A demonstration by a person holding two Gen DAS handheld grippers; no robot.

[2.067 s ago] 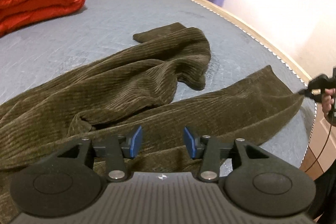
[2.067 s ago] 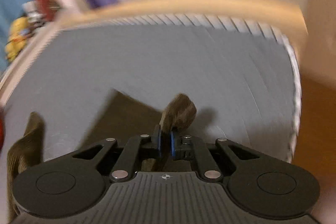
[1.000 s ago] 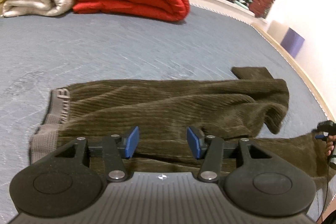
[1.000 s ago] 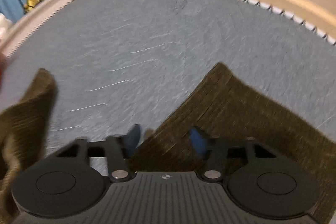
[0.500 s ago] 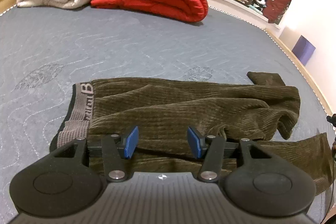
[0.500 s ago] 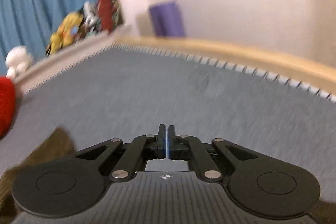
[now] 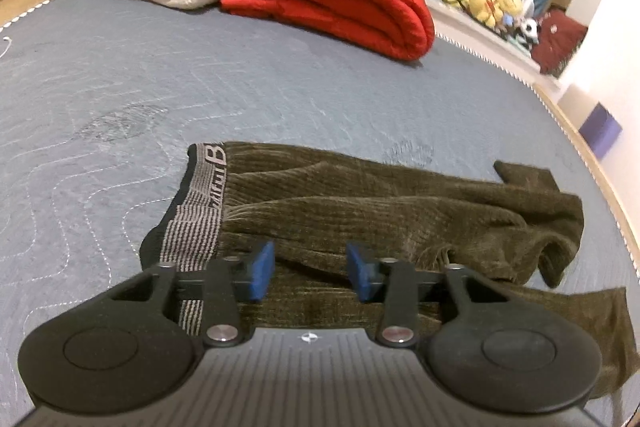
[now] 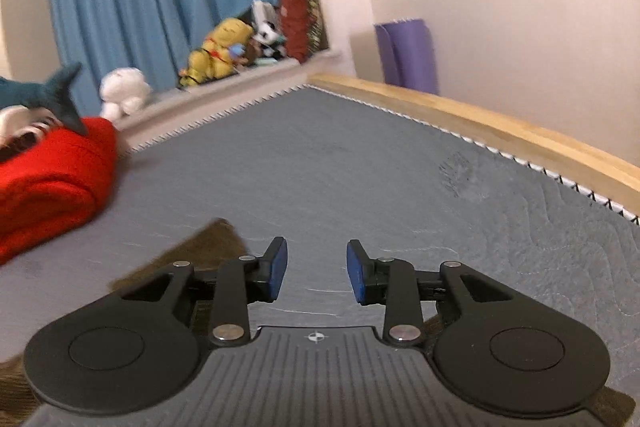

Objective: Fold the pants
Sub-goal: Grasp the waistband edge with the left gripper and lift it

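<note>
Corduroy pants [image 7: 380, 203] on mattress [image 7: 200, 87], legs laid roughly together but rumpled; crosswise folds remain. Left gripper [image 7: 308, 273] and right gripper [image 8: 316, 271] fingers spread, empty.

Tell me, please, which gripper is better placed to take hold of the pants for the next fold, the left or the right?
Probably the left. The left gripper is open directly over the pants, near the waistband. The right gripper is also open but faces bare mattress; only a pants corner shows beside it.
</note>
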